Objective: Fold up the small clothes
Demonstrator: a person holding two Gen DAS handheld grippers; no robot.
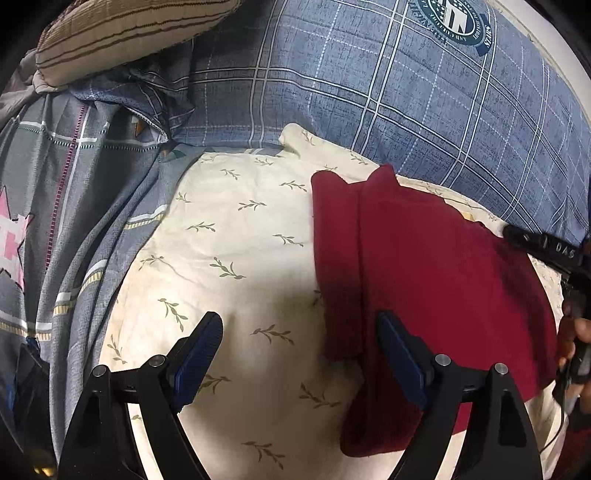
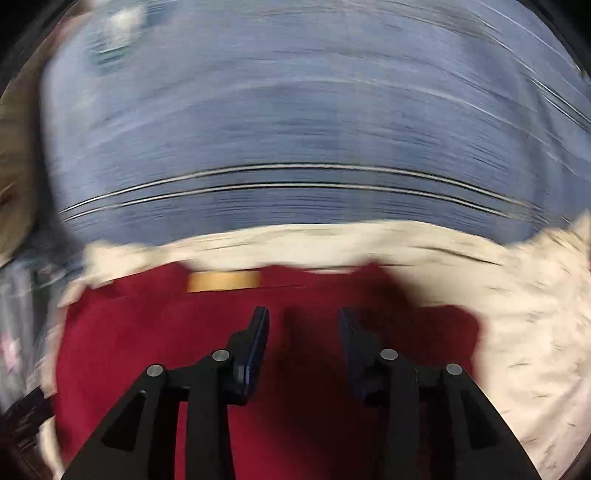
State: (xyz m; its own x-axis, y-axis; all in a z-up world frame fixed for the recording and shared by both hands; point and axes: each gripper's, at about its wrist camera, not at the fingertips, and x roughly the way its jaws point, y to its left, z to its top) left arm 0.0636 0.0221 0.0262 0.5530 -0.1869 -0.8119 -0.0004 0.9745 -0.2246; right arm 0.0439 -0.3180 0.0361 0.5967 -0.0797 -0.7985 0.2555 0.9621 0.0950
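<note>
A dark red garment lies partly folded on a cream leaf-print cloth on the bed. My left gripper is open and empty, its right finger over the garment's left edge, its left finger over the cream cloth. The right wrist view is motion-blurred. There my right gripper is open and empty above the red garment; a tan label shows at its far edge. The right gripper's black body shows at the right edge of the left wrist view.
A blue plaid pillow lies behind the garment. A grey-blue striped quilt is bunched at the left. A tan striped cushion sits at the far left. The blue plaid fills the far part of the right view.
</note>
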